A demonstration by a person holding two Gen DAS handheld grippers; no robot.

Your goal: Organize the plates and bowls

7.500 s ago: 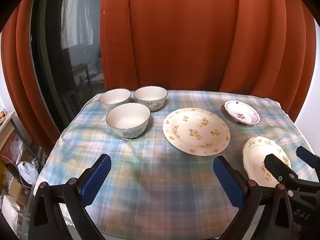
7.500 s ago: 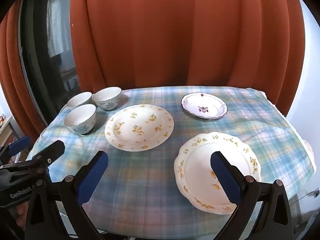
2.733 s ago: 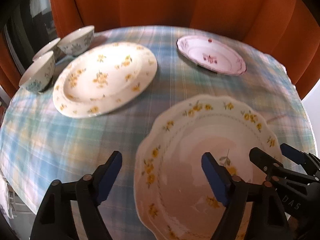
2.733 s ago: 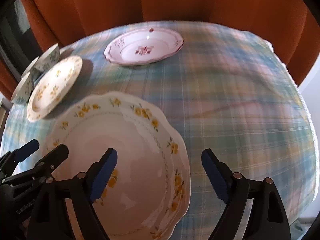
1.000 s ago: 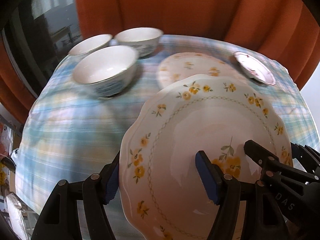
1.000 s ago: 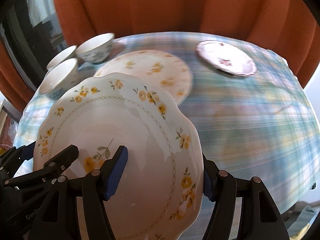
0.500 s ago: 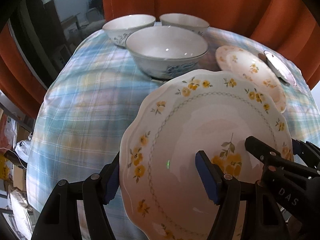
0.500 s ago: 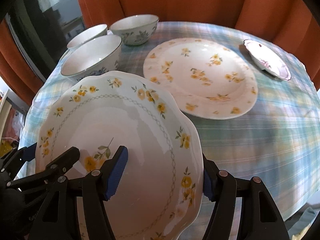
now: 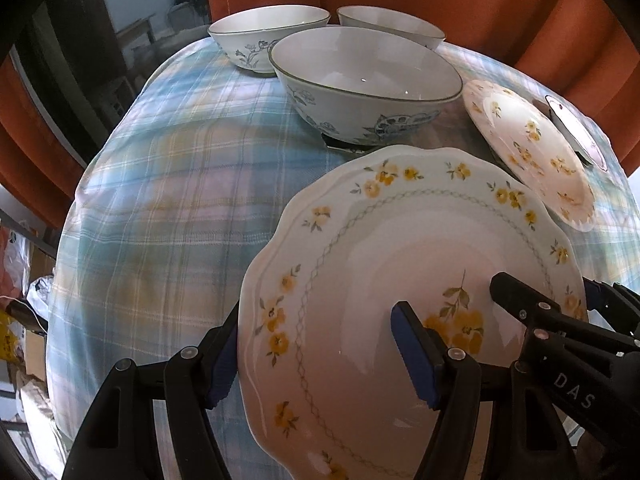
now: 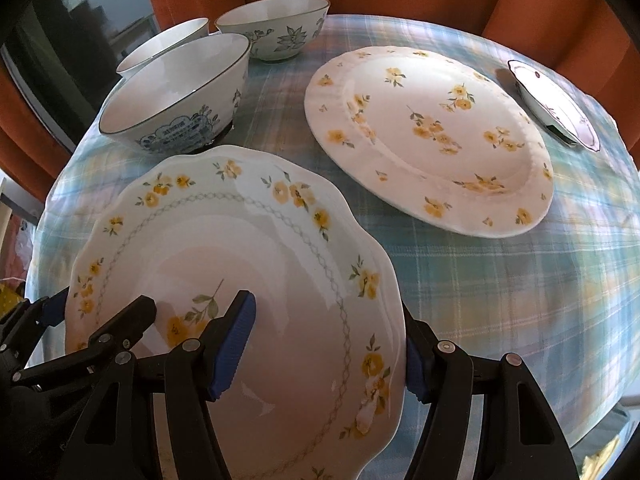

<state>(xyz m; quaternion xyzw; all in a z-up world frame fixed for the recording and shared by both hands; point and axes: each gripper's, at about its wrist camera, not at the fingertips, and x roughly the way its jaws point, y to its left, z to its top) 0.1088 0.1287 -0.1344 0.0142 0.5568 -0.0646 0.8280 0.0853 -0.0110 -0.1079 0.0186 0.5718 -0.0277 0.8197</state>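
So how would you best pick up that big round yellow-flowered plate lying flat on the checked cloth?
Probably by the rim of the big round yellow-flowered plate, coming in low from its near edge: it lies flat and shallow on the checked cloth, so only the raised rim offers a pinch.

Both tongs are black plastic clamps with ribbed blue pads and silver rivets at the joints. Left tongs [image 9: 320, 354] and right tongs [image 10: 320, 344] each have 2 fingers. White lettering "DAS" marks the right tongs' body.
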